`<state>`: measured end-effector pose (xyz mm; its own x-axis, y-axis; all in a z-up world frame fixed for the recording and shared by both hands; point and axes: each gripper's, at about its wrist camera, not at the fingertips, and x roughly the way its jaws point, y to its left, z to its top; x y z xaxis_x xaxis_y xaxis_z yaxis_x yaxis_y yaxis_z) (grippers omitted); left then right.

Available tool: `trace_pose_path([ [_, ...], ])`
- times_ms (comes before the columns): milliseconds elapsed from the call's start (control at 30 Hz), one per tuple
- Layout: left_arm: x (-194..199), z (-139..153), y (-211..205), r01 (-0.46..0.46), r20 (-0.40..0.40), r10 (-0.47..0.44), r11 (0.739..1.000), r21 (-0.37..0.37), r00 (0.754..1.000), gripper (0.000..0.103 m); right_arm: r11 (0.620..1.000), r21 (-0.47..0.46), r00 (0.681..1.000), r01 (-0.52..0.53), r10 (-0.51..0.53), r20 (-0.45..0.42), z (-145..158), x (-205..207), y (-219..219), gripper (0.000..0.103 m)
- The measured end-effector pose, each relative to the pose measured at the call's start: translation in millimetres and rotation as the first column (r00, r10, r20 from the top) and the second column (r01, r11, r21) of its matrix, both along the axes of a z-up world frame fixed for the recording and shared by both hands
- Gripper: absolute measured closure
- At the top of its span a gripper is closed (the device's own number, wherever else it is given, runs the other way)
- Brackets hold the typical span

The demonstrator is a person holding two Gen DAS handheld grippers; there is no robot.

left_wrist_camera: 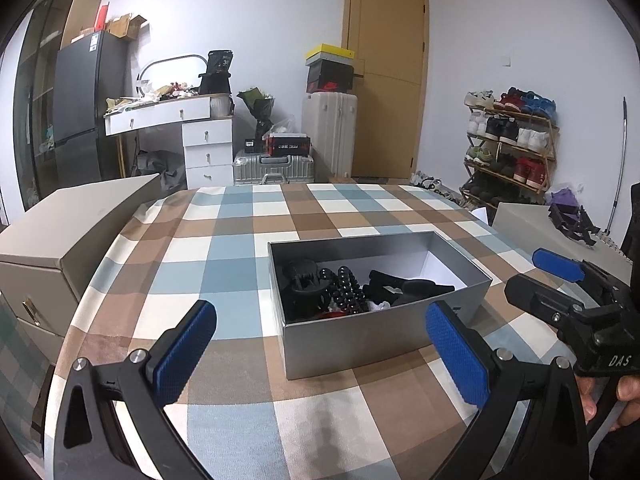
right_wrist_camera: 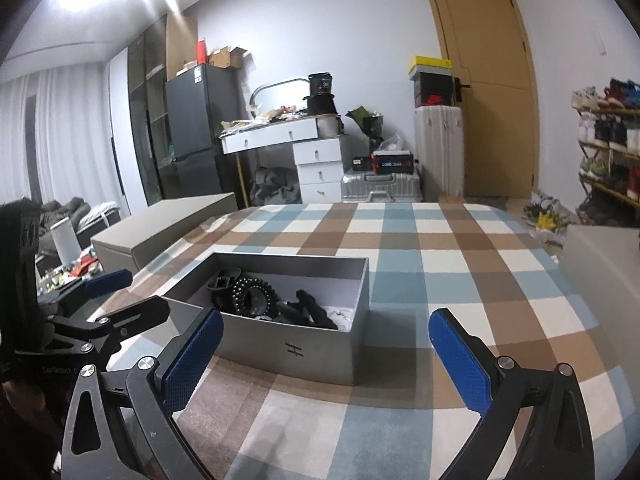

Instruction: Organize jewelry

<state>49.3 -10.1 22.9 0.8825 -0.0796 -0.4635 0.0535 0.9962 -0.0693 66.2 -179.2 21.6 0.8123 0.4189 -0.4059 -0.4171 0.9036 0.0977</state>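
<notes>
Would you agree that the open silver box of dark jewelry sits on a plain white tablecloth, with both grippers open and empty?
Not quite: the cloth is checked, not plain white. Both wrist views show the silver box of dark jewelry on a blue, brown and cream checked tablecloth. The left gripper and right gripper are indeed open and empty.

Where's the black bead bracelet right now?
The black bead bracelet lies inside the open grey box on the checked tablecloth, between a black claw clip and other dark pieces, ahead of both open tools.
</notes>
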Motion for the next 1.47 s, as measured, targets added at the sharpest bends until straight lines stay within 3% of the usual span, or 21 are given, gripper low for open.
trace_pose_path([
  [400, 0.5, -1.6, -7.8, 0.013, -0.012, -0.013, 0.999, 0.043, 1.000, 0.001, 1.000, 0.008, 1.000, 0.001, -0.001, -0.009, -1.7, 2.5, -2.0, 0.000],
  [1467, -4.6, 1.4, -3.3, -0.020, 0.017, 0.020, 1.000, 0.024, 1.000, 0.001, 1.000, -0.026, 1.000, -0.007, 0.007, -0.018, -2.9, 4.8, 0.7, 0.000],
])
